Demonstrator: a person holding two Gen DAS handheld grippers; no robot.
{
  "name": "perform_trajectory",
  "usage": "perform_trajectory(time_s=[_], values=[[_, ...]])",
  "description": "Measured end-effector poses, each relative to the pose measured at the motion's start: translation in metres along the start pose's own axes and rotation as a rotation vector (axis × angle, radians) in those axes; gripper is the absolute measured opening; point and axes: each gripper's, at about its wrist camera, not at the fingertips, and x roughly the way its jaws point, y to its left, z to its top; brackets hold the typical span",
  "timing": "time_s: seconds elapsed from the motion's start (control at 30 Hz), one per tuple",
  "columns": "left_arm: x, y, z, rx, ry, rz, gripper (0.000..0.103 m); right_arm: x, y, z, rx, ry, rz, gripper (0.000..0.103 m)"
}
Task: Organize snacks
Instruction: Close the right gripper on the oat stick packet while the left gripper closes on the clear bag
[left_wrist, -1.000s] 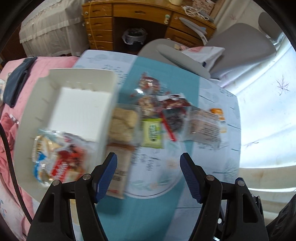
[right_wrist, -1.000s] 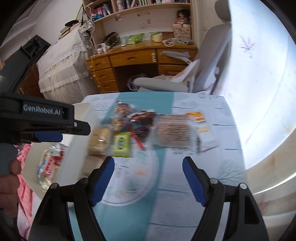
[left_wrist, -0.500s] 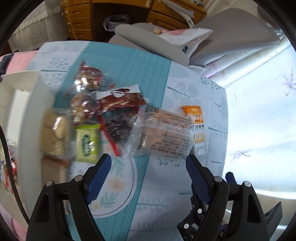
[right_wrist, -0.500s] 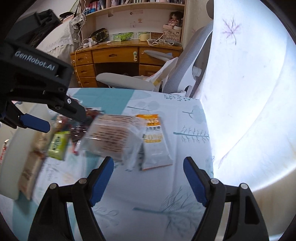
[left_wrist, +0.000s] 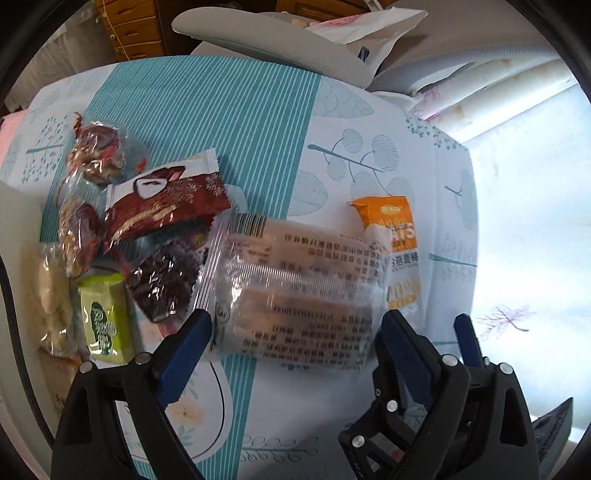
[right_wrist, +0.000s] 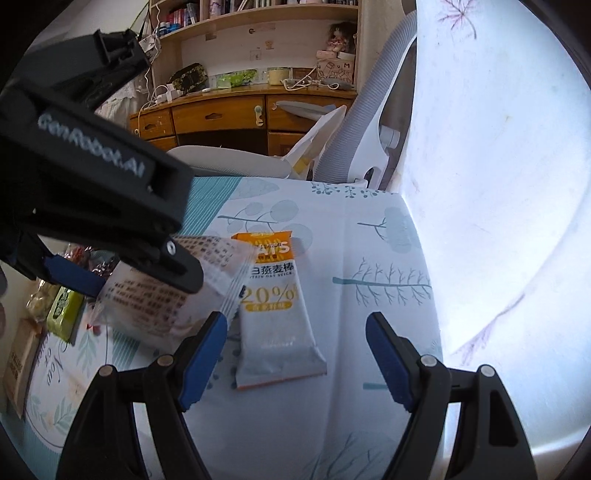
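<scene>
the clear bread pack (left_wrist: 295, 291) lies on the bench (left_wrist: 369, 155) among other snacks, overlapping the orange oat bar (right_wrist: 275, 314). the left tool (left_wrist: 295, 339) hovers over it, jaws opening, not touching. the right tool (right_wrist: 295, 354) hangs open over the bar. reaching step; next, lower and close squarely.

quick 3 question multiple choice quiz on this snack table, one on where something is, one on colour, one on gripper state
1. Where does the oat stick packet lie?
A. right of the clear-wrapped cake
B. inside a drawer
C. on the chair

2. What colour is the small boxy snack at the left?
A. blue
B. green
C. black

3. The right gripper is:
A. clamped on the oat stick packet
B. open, gripping nothing
C. shut and empty

Key: 1 A, its edge is tucked under the cake's right side; 2 B, a lime-green wrapper; 3 B, wide-apart fingers above the packet.
</scene>
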Motion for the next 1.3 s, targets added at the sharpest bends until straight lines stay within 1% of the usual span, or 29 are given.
perform_trajectory(time_s=[0.07,0.17,0.27,0.37,0.43,0.47,0.5,0.53,0.6,0.63,0.7,0.77,0.8,0.83,0.93,1.0,1.13,1.3], values=[[0.005,-0.001,0.003,0.000,0.003,0.013,0.096,0.004,0.000,0.003,-0.007,0.001,0.010,0.078],[0.017,-0.002,0.009,-0.004,0.015,0.027,0.102,0.007,0.000,0.003,-0.019,-0.004,0.015,0.078],[0.023,-0.005,0.014,0.009,0.014,0.041,0.102,0.008,-0.001,0.003,-0.013,-0.004,0.026,0.077],[0.030,-0.007,0.018,0.017,0.013,0.053,0.102,0.013,-0.004,0.004,0.011,0.006,0.066,0.072],[0.033,-0.008,0.020,0.023,0.014,0.065,0.103,0.018,-0.005,0.006,0.024,0.014,0.096,0.066],[0.034,-0.008,0.022,0.025,0.011,0.066,0.103,0.020,-0.004,0.006,0.024,0.015,0.106,0.064],[0.035,-0.008,0.022,0.026,0.009,0.066,0.103,0.021,-0.003,0.007,0.023,0.017,0.117,0.060],[0.036,-0.008,0.024,0.028,0.001,0.063,0.103,0.022,-0.002,0.008,0.021,0.019,0.125,0.051],[0.036,-0.009,0.024,0.029,-0.018,0.053,0.102,0.027,0.001,0.009,0.010,0.053,0.121,0.044],[0.036,-0.009,0.023,0.028,-0.019,0.048,0.101,0.032,0.004,0.009,-0.002,0.075,0.108,0.043],[0.032,-0.005,0.020,0.022,-0.028,0.040,0.098,0.032,0.007,0.010,-0.019,0.072,0.108,0.043],[0.029,-0.004,0.018,0.021,-0.044,0.028,0.091,0.032,0.007,0.010,-0.012,0.070,0.113,0.043],[0.026,-0.004,0.016,0.018,-0.052,0.032,0.085,0.031,0.007,0.010,-0.009,0.071,0.115,0.042],[0.023,-0.001,0.014,0.014,-0.056,0.029,0.082,0.030,0.007,0.010,-0.006,0.072,0.117,0.042],[0.017,0.001,0.010,0.012,-0.063,0.010,0.077,0.026,0.005,0.008,0.025,0.085,0.138,0.042],[0.014,0.002,0.007,0.005,-0.051,0.000,0.076,0.025,0.002,0.007,0.048,0.102,0.146,0.042],[0.004,0.010,-0.011,-0.006,-0.022,-0.020,0.076,0.017,-0.002,0.003,0.084,0.138,0.146,0.042],[-0.008,0.013,-0.034,-0.012,0.001,-0.029,0.076,0.000,-0.008,-0.002,0.133,0.173,0.174,0.042]])
